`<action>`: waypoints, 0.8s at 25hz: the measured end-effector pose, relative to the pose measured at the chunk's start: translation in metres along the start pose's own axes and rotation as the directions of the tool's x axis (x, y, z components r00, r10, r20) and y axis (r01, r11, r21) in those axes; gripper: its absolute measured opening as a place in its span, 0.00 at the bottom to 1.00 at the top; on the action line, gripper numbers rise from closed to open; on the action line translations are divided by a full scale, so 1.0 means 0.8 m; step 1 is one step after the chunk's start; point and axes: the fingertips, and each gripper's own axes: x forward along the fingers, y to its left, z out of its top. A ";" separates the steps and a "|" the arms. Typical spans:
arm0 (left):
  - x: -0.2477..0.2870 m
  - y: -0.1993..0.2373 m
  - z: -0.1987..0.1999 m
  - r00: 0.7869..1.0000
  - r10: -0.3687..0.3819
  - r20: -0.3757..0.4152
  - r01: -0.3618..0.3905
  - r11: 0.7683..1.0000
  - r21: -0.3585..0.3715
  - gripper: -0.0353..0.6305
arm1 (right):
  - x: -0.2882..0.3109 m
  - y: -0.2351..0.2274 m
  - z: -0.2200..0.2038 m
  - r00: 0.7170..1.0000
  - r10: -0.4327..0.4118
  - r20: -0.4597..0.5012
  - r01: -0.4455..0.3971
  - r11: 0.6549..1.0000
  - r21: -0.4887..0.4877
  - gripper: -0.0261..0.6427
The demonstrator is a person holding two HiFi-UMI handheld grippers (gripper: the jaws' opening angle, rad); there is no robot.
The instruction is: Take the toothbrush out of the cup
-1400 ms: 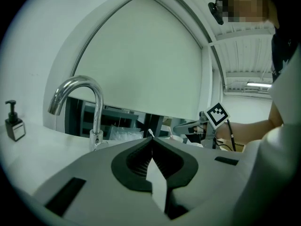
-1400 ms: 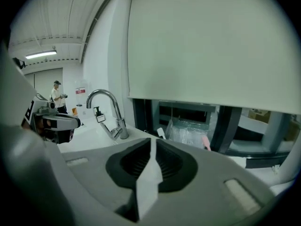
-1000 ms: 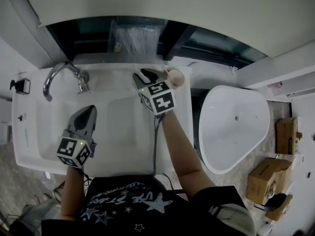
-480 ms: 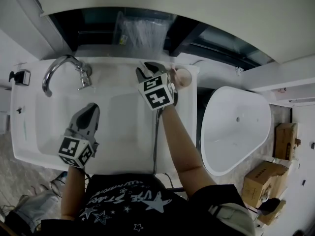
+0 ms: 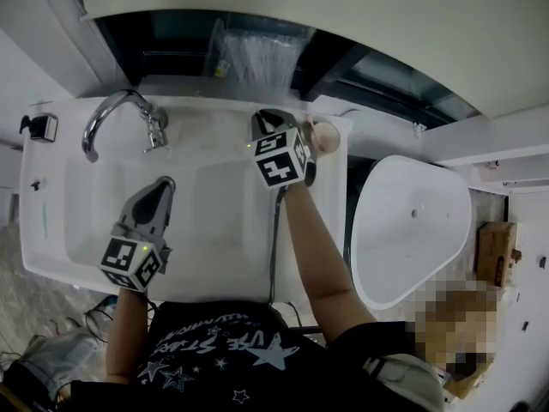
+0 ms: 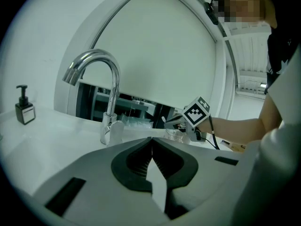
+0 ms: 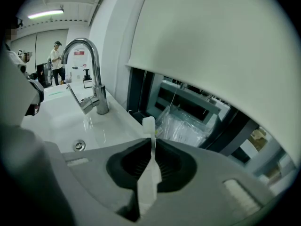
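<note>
A white toothbrush (image 7: 148, 126) stands upright between the pads of my right gripper (image 7: 153, 144). The jaws have just been closing and now press on its neck, with the brush head poking out above them. In the head view my right gripper (image 5: 273, 120) sits at the back right corner of the washbasin, just left of the pale cup (image 5: 326, 136). The toothbrush's lower end is hidden by the gripper. My left gripper (image 5: 161, 189) hovers over the basin's left half, shut with nothing in it (image 6: 151, 142).
A chrome faucet (image 5: 111, 114) rises at the back left of the white basin (image 5: 214, 230). A soap dispenser (image 5: 41, 127) stands on the far left rim. A clear plastic bag (image 5: 253, 63) lies behind the counter. A white tub (image 5: 412, 213) stands to the right.
My right gripper has rolled and edged toward the cup, and its jaws look narrower than before. My left gripper has stayed almost still over the basin.
</note>
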 end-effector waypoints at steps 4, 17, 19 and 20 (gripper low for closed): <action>-0.009 0.002 0.001 1.000 0.000 0.007 0.000 1.000 -0.002 0.06 | -0.007 -0.003 0.003 1.000 -0.025 0.002 0.025 1.000 -0.008 0.06; -0.050 0.003 0.015 0.996 -0.034 0.080 0.034 0.999 0.010 0.06 | -0.087 0.001 0.060 0.979 -0.130 0.156 0.133 0.991 -0.010 0.06; -0.059 0.002 0.018 0.995 -0.043 0.094 0.043 0.999 0.008 0.06 | -0.107 0.003 0.070 0.970 -0.152 0.189 0.155 0.988 -0.001 0.06; -0.063 0.001 0.019 0.994 -0.048 0.101 0.047 0.999 0.009 0.06 | -0.117 0.005 0.074 0.965 -0.162 0.205 0.165 0.986 0.002 0.06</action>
